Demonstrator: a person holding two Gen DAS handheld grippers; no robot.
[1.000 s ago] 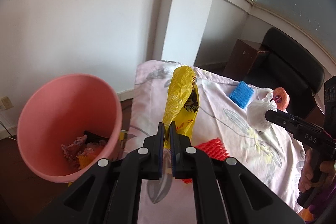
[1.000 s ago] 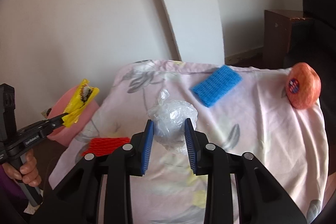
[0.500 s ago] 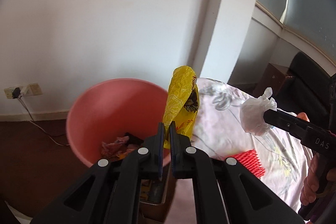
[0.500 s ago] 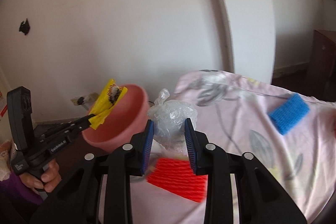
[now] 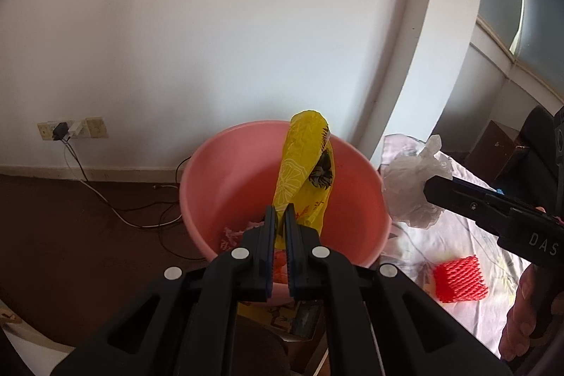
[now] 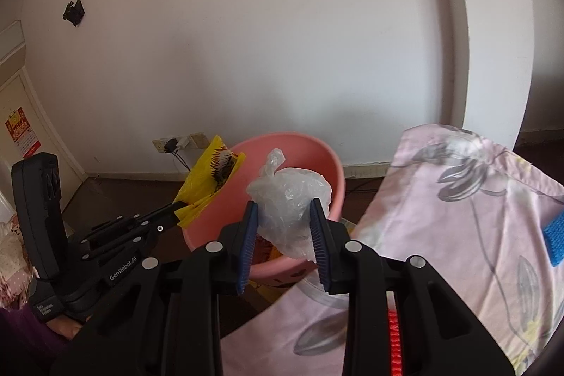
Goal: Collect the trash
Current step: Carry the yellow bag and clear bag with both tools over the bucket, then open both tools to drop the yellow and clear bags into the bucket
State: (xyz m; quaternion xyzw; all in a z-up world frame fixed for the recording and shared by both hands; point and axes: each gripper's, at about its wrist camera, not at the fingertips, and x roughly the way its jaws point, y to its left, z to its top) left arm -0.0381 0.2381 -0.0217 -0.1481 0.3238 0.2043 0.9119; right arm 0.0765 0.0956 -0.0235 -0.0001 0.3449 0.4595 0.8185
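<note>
white-walled room, pink plastic bin (image 5: 218, 185) on the dark floor beside a floral-sheeted surface (image 6: 476, 199).
left gripper (image 5: 279, 217) is clenched on a yellow wrapper (image 5: 303, 171) over the bin's mouth; right gripper (image 6: 283, 224) grasps a crumpled clear plastic bag (image 6: 289, 196) near the rim. judged step: dropping both in; next, release over the opening. bin already holds pinkish scraps (image 5: 232, 235). red foam net (image 5: 460, 277) waits on the sheet.

Glossy plastic bin (image 5: 243, 164); crinkled clear bag (image 6: 292, 199); cloth cover (image 6: 476, 199).
</note>
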